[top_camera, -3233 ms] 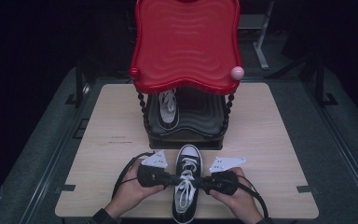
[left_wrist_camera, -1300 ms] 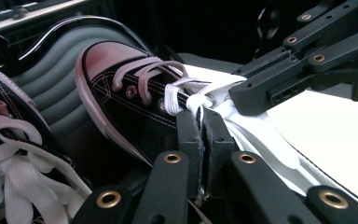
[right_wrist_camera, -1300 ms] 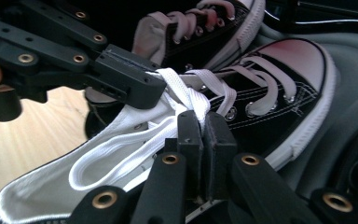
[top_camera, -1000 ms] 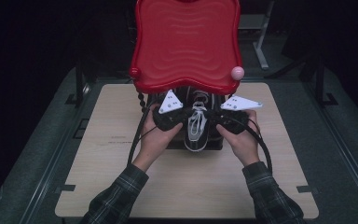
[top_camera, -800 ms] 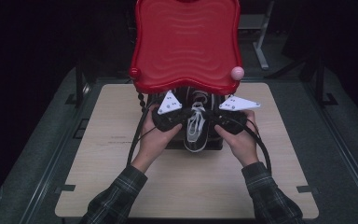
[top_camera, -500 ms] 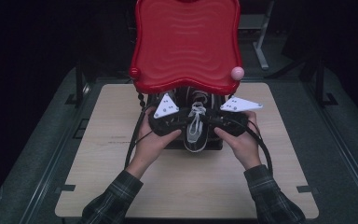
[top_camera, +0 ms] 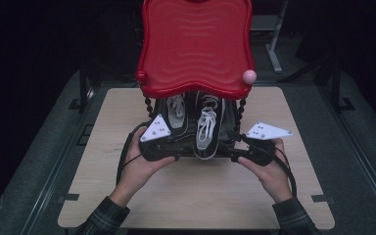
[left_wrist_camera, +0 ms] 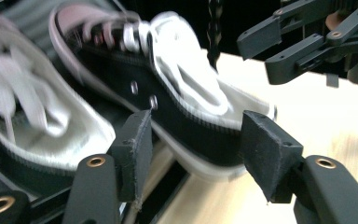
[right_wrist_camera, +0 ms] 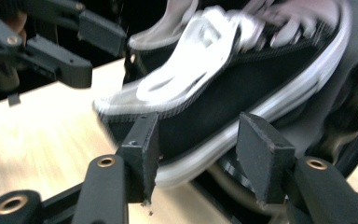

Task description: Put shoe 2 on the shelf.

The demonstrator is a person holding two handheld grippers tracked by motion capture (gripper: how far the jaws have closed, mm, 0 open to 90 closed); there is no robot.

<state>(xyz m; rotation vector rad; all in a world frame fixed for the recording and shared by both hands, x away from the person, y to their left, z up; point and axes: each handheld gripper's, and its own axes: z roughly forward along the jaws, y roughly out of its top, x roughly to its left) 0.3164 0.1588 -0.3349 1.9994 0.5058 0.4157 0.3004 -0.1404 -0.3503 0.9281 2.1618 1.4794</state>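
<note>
A black-and-white sneaker (top_camera: 206, 133) lies on the black lower shelf (top_camera: 229, 128) of a rack, toe inward, heel at the shelf's front edge. My left gripper (top_camera: 183, 148) is just left of its heel and my right gripper (top_camera: 228, 152) just right of it. In the left gripper view the open left gripper (left_wrist_camera: 196, 158) frames the sneaker's side (left_wrist_camera: 191, 121), and the pads stand apart from it. The right gripper (right_wrist_camera: 196, 158) is open the same way before the sneaker's other side (right_wrist_camera: 242, 93). Each gripper view also shows the opposite gripper beyond the heel.
A second sneaker (top_camera: 176, 110) lies on the shelf to the left of the first. The rack's red wavy top (top_camera: 196, 44) overhangs both, with a pink ball (top_camera: 249, 76) at its right corner. Bare wooden table (top_camera: 200, 196) stretches in front of the rack.
The sneaker went from the table's front onto the rack's lower shelf. Over the last second both grippers drew back toward the person and apart from the shoe.
</note>
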